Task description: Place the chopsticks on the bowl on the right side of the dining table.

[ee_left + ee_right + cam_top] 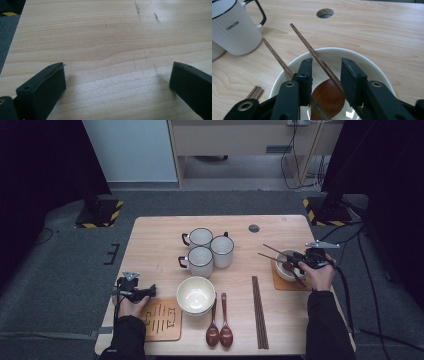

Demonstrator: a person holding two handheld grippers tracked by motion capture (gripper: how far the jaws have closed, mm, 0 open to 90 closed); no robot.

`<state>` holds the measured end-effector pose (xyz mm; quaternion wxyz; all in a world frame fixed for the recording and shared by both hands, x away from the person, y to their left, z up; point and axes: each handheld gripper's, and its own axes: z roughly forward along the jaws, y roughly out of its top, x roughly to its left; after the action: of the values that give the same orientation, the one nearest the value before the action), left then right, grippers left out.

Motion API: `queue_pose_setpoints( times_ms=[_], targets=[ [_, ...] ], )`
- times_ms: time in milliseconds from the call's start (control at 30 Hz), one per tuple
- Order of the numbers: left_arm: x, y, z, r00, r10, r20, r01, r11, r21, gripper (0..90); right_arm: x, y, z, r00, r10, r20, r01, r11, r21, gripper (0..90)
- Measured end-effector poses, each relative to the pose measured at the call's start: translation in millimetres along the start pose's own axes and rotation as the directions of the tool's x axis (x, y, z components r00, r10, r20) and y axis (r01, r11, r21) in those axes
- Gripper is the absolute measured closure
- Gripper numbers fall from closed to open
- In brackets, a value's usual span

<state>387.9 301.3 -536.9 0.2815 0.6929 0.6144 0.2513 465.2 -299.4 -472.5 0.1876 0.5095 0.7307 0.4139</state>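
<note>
Here the right tool (325, 75) stands half open over the bowl (367, 65), one chopstick (317, 56) loose between its jaws, the second chopstick (275, 56) outside them. Risk: both rest slanted across the rim above the spoon (325, 96); a nudge on withdrawal could roll them onto the bench (374, 30). Left tool (117, 82) wide, empty.

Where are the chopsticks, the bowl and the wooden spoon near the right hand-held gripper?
chopsticks (322, 63): right gripper view, on the shaft of the stick between the jaws.
bowl (364, 63): right gripper view, on the white rim at the far right.
wooden spoon (328, 96): right gripper view, on the brown scoop inside the bowl.
</note>
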Motion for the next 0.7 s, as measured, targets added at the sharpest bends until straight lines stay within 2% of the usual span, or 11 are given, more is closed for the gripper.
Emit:
queue_pose_setpoints(
  times_ms=[167,700],
  targets=[
    [0.0,0.0,0.0,1.0,0.001,0.0,-0.001,1.0,0.0,0.0,0.7,-0.1,-1.3,0.9996,-0.001,-0.027,0.002,1.0,0.023,61.2],
    [0.0,0.0,0.0,1.0,0.0,0.0,0.0,1.0,0.0,0.0,4.0,-0.9,-5.1,0.9962,-0.014,-0.085,0.018,0.999,0.043,59.1]
  ],
)
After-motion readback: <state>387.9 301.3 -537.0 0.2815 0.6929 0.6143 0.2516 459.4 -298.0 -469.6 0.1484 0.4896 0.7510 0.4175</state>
